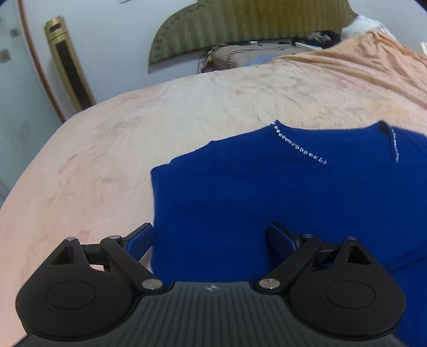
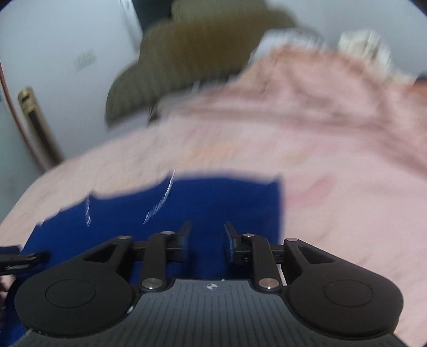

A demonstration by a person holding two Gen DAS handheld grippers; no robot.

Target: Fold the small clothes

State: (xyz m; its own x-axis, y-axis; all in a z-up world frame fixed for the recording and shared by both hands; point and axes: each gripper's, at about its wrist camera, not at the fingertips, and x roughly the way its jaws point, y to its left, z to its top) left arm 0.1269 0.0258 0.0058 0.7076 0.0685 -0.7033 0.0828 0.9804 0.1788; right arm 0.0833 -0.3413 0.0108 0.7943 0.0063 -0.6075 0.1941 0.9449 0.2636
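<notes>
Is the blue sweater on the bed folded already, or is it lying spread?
Partly folded, it seems: the blue sweater lies flat on the bed with straight side edges and no sleeves showing. Its lower part is hidden.

A wide bed (image 1: 186,112) fills the room here, covered by a crumpled pale pink sheet (image 1: 93,160), with a peach-orange blanket (image 1: 373,61) bunched up toward the far right. At the head stands an olive-green striped headboard (image 1: 240,24) with a curved top, set against a plain white wall (image 1: 120,40). Below it sits a beige pillow (image 1: 240,56), and dark odds and ends lie just beside it, too small to make out. Over on the left, a gold tower fan (image 1: 68,61) leans against the wall, next to a reddish-brown curved frame (image 1: 40,66). The light is soft and even. The right wrist view is blurred.
</notes>
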